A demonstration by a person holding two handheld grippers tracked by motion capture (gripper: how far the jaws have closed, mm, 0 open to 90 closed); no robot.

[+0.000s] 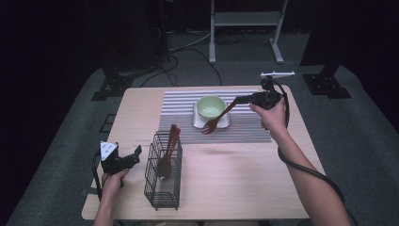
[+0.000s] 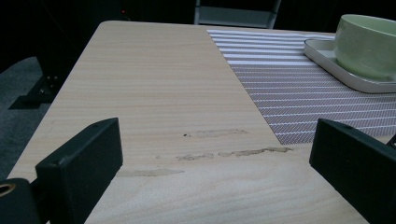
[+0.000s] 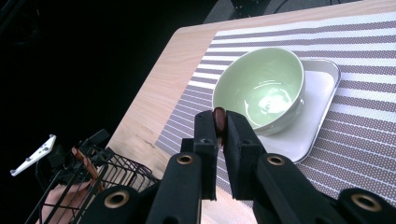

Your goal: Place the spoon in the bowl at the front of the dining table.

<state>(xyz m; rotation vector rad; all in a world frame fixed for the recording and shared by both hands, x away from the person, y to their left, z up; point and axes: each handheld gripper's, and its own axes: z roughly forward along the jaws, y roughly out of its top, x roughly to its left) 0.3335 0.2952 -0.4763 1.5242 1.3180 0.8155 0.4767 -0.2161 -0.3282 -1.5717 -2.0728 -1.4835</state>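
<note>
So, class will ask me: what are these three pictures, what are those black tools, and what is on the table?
A person sits at a wooden table and holds a hand-operated gripper in each hand. One picture looks down from above; the other two come from cameras riding on each gripper, looking along its black jaws.

On the table lie a striped placemat, a white tray with a green bowl on it, and a black wire basket holding brown utensils.

The right gripper is shut on the handle of a brown fork, held beside the bowl. The left gripper is open and holds nothing, near the basket.
</note>
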